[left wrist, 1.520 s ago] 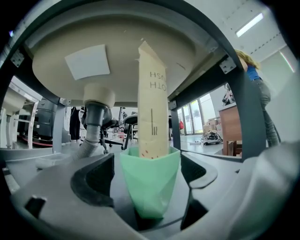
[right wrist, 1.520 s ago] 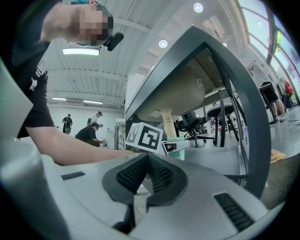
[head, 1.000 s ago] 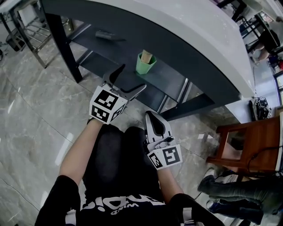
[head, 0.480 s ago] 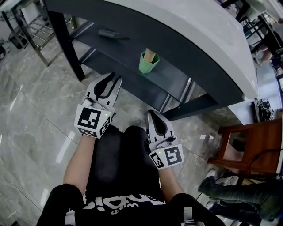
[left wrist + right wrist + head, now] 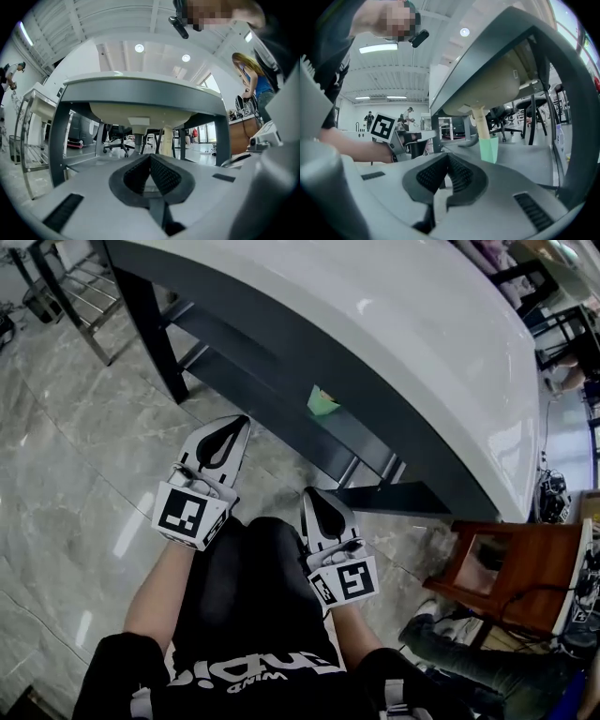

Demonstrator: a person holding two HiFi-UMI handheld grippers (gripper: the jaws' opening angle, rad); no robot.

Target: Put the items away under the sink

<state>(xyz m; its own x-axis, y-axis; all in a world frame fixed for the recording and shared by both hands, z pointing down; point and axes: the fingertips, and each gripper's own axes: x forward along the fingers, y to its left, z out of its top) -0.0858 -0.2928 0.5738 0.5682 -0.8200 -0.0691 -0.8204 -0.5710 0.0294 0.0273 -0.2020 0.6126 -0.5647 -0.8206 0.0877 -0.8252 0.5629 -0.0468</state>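
Note:
A green cup stands on the dark shelf under the white sink counter, half hidden by the counter's edge. In the right gripper view the green cup has a beige thing upright in it, below the basin. My left gripper is shut and empty, held above the floor short of the shelf. My right gripper is also shut and empty, nearer my knees. The left gripper points under the sink and the right gripper points at the cup.
A dark table leg stands left of the shelf. A metal rack is at the far left. A wooden chair and someone's booted legs are on the right. The floor is grey marble tile.
The left gripper, open near the shelf a second ago, has shut and drawn back. The view has shifted, so the counter now hides most of the shelf and cup.

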